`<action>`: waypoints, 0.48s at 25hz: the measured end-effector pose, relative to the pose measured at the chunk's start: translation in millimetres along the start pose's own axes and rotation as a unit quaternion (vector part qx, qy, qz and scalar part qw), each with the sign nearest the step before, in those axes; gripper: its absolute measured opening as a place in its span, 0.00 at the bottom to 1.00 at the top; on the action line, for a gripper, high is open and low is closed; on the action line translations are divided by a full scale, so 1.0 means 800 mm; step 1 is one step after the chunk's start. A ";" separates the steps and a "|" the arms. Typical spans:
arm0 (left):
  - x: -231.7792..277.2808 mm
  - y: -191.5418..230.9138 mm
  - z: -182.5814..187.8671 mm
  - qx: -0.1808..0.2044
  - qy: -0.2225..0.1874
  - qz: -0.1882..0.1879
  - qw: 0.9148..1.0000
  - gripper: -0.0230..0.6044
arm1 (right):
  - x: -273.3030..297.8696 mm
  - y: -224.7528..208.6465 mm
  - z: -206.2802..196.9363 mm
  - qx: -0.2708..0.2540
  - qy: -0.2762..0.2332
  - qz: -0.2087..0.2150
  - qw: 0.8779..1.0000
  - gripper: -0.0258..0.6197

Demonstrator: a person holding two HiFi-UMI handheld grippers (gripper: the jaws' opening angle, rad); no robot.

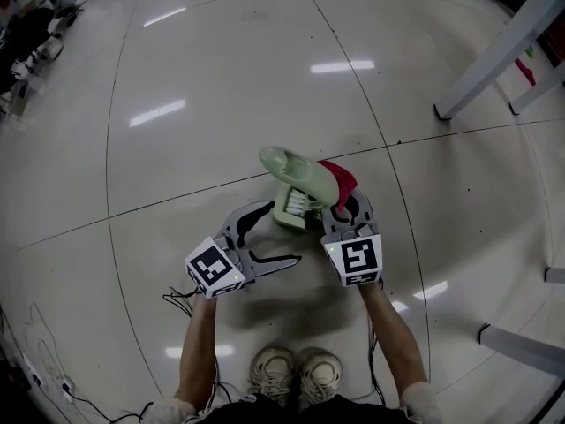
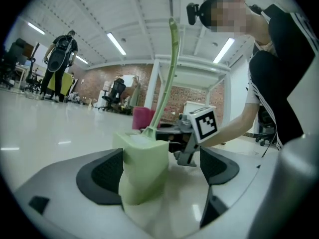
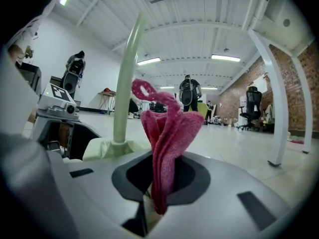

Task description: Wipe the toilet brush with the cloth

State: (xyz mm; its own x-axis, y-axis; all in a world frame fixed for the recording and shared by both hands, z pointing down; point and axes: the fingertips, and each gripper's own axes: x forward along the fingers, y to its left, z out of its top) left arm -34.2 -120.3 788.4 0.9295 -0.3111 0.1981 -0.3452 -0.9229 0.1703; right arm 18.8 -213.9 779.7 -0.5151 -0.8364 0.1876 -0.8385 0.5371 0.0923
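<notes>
The toilet brush (image 1: 298,184) stands upright on the floor (image 1: 221,95) just ahead of your shoes (image 1: 296,374), between your two grippers. It is pale green; its blocky base (image 2: 144,168) rests on the tiles, and the slim handle (image 2: 171,63) rises from it with a slight lean.

Your left gripper (image 1: 281,234) is spread wide around that base. In the left gripper view the base sits close against the left-hand pad (image 2: 102,176), with a clear gap to the other pad (image 2: 219,166). The base is bracketed, not clamped.

The cloth (image 3: 167,133), deep pink, is pinched in your right gripper (image 3: 159,178). The jaws are pressed together on its lower fold and the rest stands up loosely above them. In the head view the cloth (image 1: 340,179) lies just beside the handle on its right; whether it touches cannot be told.

The two grippers sit near each other, and the marker cube (image 2: 204,123) of the right one shows just behind the base. White table legs (image 1: 494,60) stand well apart, at the upper right.
</notes>
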 end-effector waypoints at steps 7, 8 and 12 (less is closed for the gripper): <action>0.000 -0.025 -0.006 -0.011 -0.016 0.010 1.000 0.77 | 0.014 -0.010 0.012 0.003 -0.023 0.004 1.000 0.09; 0.001 -0.024 -0.005 -0.009 -0.014 0.011 1.000 0.77 | 0.011 -0.022 0.016 0.013 -0.030 -0.015 0.999 0.09; 0.000 -0.016 0.006 -0.002 -0.024 0.018 1.000 0.77 | -0.019 -0.085 0.024 0.068 -0.058 -0.097 0.991 0.09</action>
State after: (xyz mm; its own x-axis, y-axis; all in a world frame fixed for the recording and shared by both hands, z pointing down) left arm -29.5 -109.9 781.4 0.9217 -0.3545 0.1578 -0.3788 -0.9102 0.1676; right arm 79.9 -239.8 751.7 -0.3521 -0.9337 0.0649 -0.9359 0.3517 -0.0183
